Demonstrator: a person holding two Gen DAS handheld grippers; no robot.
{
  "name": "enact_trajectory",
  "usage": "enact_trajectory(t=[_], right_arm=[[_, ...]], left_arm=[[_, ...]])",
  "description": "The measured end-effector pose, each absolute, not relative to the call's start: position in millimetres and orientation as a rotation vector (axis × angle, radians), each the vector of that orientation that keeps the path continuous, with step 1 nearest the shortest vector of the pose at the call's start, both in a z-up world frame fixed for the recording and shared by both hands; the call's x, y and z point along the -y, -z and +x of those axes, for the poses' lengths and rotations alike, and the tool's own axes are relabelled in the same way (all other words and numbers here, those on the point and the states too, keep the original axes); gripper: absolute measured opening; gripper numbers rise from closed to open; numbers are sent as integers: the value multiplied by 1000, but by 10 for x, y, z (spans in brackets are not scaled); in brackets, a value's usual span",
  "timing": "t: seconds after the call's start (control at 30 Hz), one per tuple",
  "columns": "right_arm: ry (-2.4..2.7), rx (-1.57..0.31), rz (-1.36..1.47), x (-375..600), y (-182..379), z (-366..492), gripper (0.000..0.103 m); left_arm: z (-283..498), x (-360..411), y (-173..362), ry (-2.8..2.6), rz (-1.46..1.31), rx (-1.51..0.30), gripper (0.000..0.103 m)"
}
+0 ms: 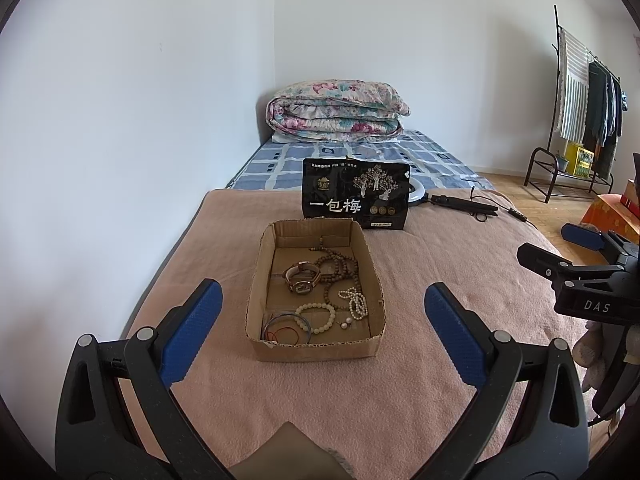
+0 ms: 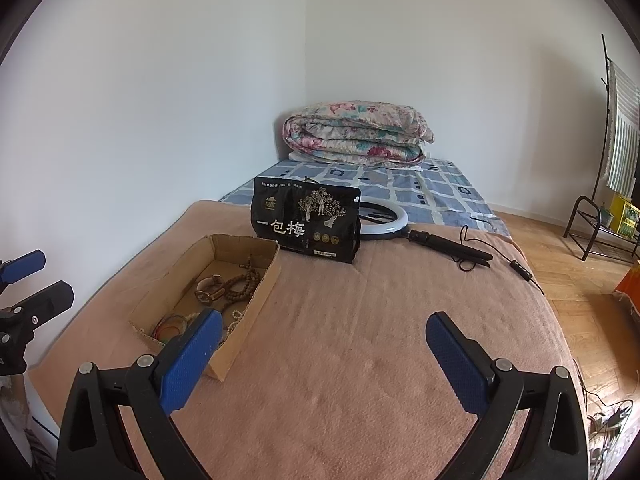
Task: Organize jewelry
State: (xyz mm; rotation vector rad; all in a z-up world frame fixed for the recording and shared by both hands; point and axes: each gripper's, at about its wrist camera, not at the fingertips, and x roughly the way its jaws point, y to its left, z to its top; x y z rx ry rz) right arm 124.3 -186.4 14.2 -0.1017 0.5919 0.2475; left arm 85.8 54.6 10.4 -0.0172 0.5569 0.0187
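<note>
- We hold our left gripper [image 1: 322, 320] low over the pink blanket [image 1: 440, 248] with its blue pads spread wide and nothing between them; it points straight at the cardboard tray [image 1: 256, 300], which sits just ahead, framed by the two fingers.
- Inside that tray all the jewelry we can see lies loose: a wristwatch [image 1: 301, 276] toward the far left of the gripper's line, a long string of brown beads [image 1: 340, 268] beside it, a pale bead bracelet [image 1: 316, 316] and a white pearl strand [image 1: 356, 302] nearer to us, thin bangles [image 1: 280, 328] in the near-left corner and small earrings [image 1: 346, 322] (too tiny to make out well).
- The pieces overlap and touch, so we judge they are gathered but not sorted; this could be a heap waiting to be laid out or things just dropped in.
- Beyond the tray a black snack bag [image 1: 356, 196] stands upright, probably as a backdrop.
- Our right gripper [image 2: 324, 348] hovers off to the tray's right, fingers equally wide apart and empty, aimed at bare blanket; ahead of it a ring light [image 2: 386, 216] lies flat.
</note>
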Motion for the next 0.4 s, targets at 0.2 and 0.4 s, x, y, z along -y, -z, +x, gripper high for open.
enact_trajectory(t=[0.2,0.4], right_arm=[[-249,-595,-102,1858,-134,1243,103],[-249,-594,-102,1862,-134,1246,103]], left_arm=[[855,-548,-107,-19,-17,-556,103],[855,-543,-118,-19,-19,-556,103]])
